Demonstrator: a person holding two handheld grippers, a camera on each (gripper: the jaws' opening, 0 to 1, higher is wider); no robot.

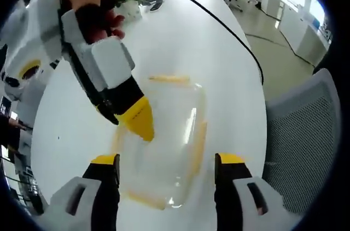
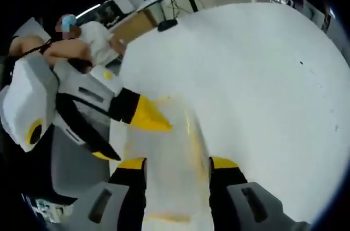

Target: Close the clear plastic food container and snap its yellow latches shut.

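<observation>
White oval worktop (image 1: 180,34) in an open office; desks and chairs at the far end, a grey mesh chair (image 1: 306,138) just beside the worktop's edge. A black cable (image 1: 219,21) runs across the surface toward the far end.

Clear plastic food container (image 1: 164,143) lies flat on the worktop with its lid on top. Yellow latches (image 1: 198,146) show along its sides: one on the far edge, one on each long side, one at the near edge. Motion blur; cannot tell whether any latch is snapped down.

Left gripper view: left gripper (image 1: 167,168) held over the near end of the container, jaws spread wide, one to either side of it, gripping nothing. Right gripper (image 1: 143,124) enters from the upper left, yellow tip pointed down onto the container's lid near its left side. Cannot tell whether its tip touches the lid.

Right gripper view: the right gripper's own jaws stand apart, straddling the container's near end, nothing between them but the clear lid below. Left gripper's yellow tip comes in from the left, over the container's far corner. A person's hand (image 2: 117,45) and white sleeve (image 2: 95,34) behind it.
</observation>
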